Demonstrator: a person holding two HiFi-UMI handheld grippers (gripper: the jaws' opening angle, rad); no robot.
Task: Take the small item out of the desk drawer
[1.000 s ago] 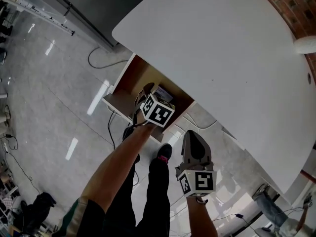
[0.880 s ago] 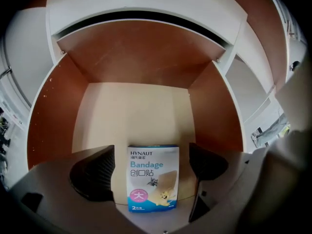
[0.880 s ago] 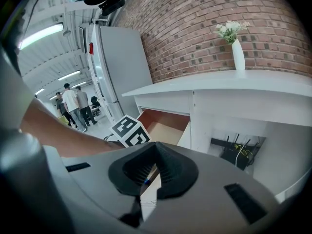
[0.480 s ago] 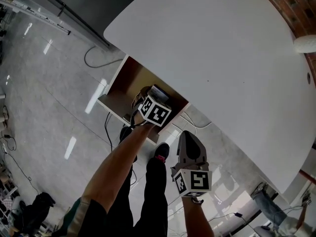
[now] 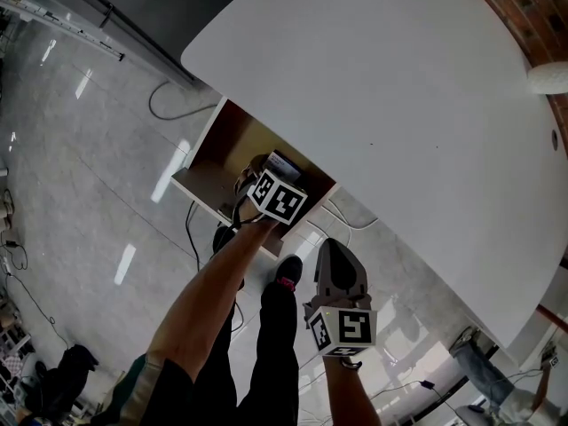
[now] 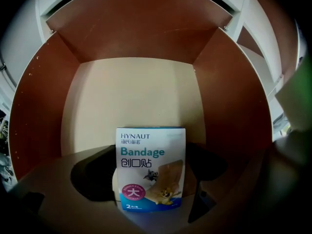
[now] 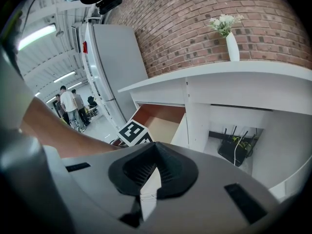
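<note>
The desk drawer (image 5: 216,152) stands pulled out from under the white desk top (image 5: 399,105), its brown walls and pale floor (image 6: 131,91) bare. My left gripper (image 5: 266,174) is inside the drawer, shut on a small blue-and-white bandage packet (image 6: 150,168) that stands upright between its dark pads (image 6: 92,173). In the head view the packet (image 5: 284,164) shows just past the marker cube. My right gripper (image 5: 334,248) hangs outside and below the drawer front, shut with nothing in it; its fingertips (image 7: 155,146) meet.
A white vase (image 7: 232,45) with flowers stands on the desk top near the brick wall. A router with cables (image 7: 236,151) sits under the desk. A grey cabinet (image 7: 112,77) is left of the desk. A cable (image 5: 169,106) lies on the floor; my shoe (image 5: 288,278) is below the drawer.
Almost nothing: the left gripper stays in the drawer, shut on the packet. The right gripper has drifted slightly left and toward me.
</note>
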